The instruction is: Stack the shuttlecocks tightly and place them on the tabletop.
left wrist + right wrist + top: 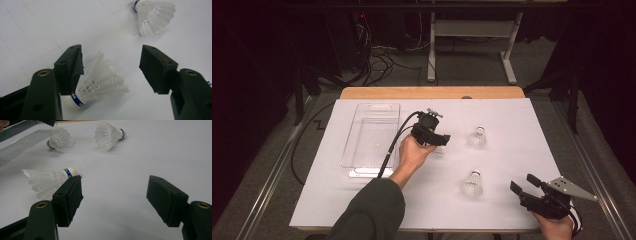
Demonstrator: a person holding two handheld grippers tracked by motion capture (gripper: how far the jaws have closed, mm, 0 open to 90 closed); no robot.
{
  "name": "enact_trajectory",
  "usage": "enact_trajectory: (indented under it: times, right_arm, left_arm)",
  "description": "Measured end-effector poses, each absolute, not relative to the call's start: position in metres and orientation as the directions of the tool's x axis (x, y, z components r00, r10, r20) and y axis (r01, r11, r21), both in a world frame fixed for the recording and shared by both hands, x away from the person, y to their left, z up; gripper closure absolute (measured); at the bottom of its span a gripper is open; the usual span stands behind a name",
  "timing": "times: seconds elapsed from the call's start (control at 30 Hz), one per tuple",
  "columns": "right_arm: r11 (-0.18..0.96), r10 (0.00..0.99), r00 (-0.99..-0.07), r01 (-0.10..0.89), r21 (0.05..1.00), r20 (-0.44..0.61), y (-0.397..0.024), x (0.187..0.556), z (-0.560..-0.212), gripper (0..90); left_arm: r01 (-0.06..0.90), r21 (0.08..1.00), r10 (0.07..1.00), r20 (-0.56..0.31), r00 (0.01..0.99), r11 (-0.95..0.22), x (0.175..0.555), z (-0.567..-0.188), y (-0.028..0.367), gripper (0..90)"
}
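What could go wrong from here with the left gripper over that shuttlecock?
1. The left gripper is open, and the shuttlecock lies off-centre beside one jaw; closing now might knock it aside rather than pinch it.
2. The jaws face its feather skirt, which looks flimsy; squeezing there may crush it.
3. The clear tray sits close beside the left hand, so a sweep towards it might bump the rim.
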State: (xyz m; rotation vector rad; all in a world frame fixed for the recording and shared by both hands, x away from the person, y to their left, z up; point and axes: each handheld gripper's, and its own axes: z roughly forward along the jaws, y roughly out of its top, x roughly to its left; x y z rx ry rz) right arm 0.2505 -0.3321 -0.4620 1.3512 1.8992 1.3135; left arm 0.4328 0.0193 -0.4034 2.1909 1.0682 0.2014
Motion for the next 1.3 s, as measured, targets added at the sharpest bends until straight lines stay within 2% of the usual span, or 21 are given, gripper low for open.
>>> enact_trajectory:
  times: [1.3]
  right_arm:
    - [0.063,0.901,-0.408,0.462,0.885,0.148,-0.332,0.250,-0.462,29.1]
  left_arm:
    - [0.603,0.657,0.723,-0.125,0.679,-0.452,0.389,-0.399,0.050,36.7]
